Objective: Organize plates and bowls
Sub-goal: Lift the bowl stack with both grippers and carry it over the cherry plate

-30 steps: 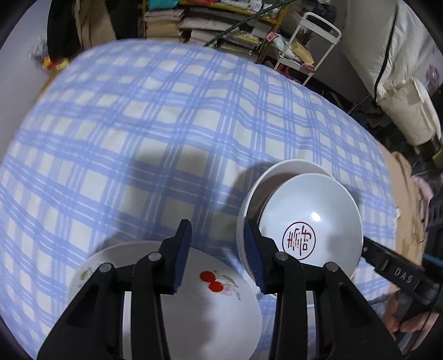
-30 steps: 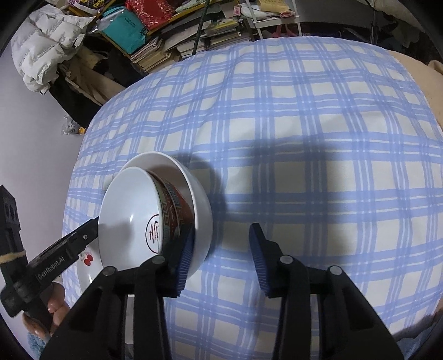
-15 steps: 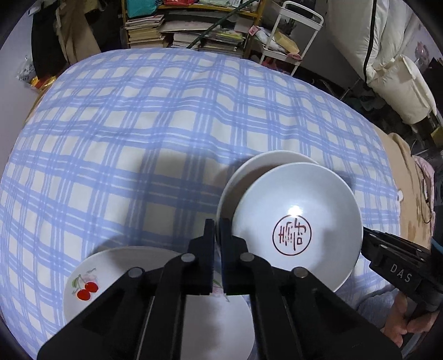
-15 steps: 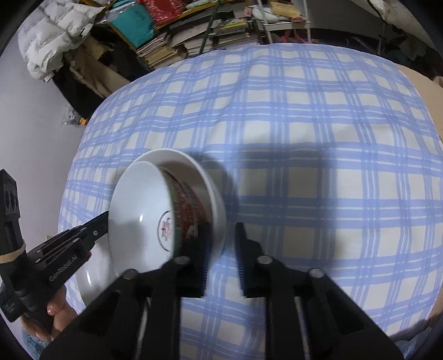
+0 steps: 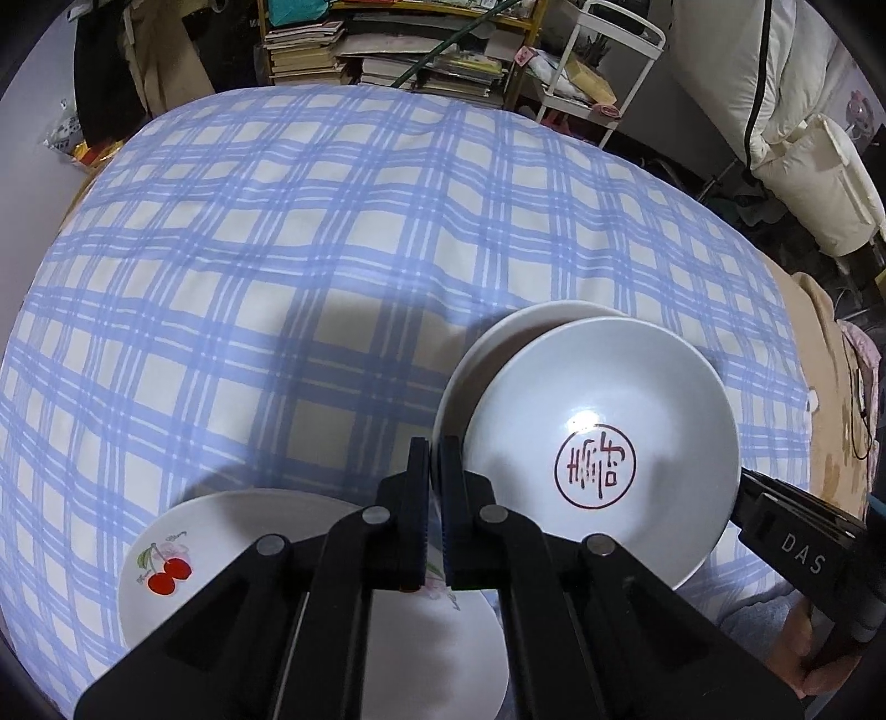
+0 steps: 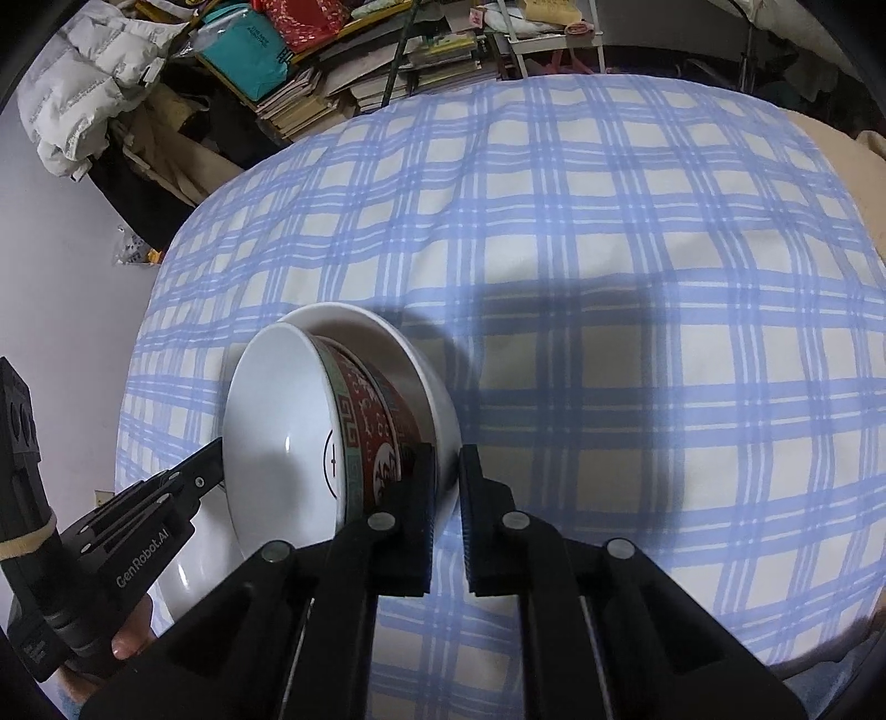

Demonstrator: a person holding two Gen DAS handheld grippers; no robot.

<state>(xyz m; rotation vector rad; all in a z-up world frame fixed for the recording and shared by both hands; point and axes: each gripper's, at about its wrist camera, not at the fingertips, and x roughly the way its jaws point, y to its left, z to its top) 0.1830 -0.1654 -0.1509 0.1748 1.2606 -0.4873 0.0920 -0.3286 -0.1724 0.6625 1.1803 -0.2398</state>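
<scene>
While bowls (image 5: 601,459) nest, cherry plate (image 5: 232,559) beside, bookshelf (image 5: 387,50) behind

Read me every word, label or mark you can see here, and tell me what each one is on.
"DAS": right claw's black body, seen from the left wrist.
"GenRobot.AI": left claw's black body, seen from the right wrist.
Red circled character mark: inside the bowl; not legible to me.
Writing on the teal box: too blurred.
</scene>
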